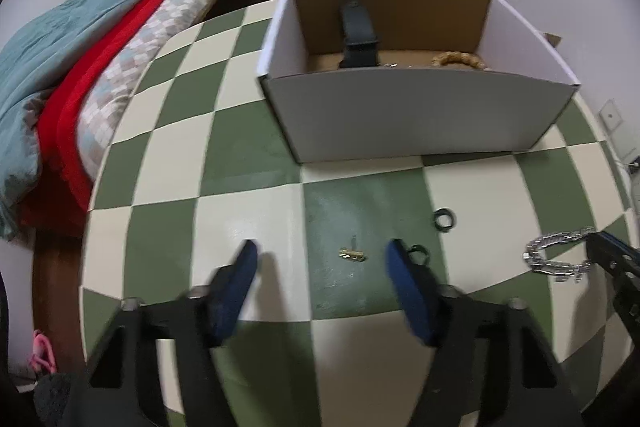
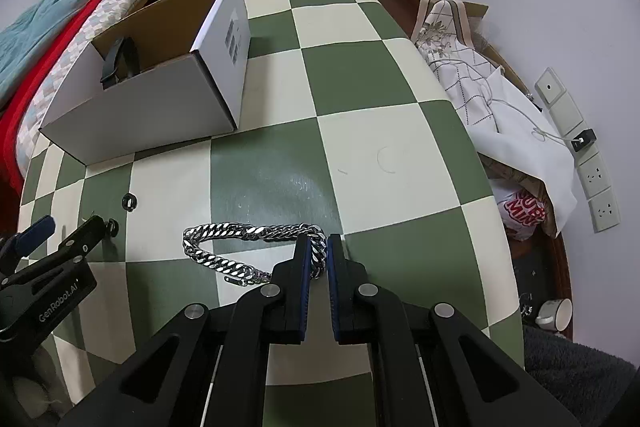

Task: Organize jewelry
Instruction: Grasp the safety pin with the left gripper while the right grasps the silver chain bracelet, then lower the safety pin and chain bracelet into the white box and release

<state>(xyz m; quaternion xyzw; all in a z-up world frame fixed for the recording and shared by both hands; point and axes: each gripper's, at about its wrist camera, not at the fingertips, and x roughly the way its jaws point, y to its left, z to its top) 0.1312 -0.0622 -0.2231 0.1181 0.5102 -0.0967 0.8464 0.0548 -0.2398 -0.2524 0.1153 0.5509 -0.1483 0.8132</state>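
A silver chain bracelet lies on the green and cream checked table. My right gripper is shut on the chain's right end. The chain also shows in the left wrist view. My left gripper is open and empty, with a small gold earring on the table between its fingers. A black ring lies by its right finger, and another black ring lies farther right. An open white cardboard box holds a black watch and a beaded bracelet.
A bed with teal and red bedding lies along the table's left side. Patterned cloth and a white bag pile up off the right edge. Wall sockets and a white mug are on the right.
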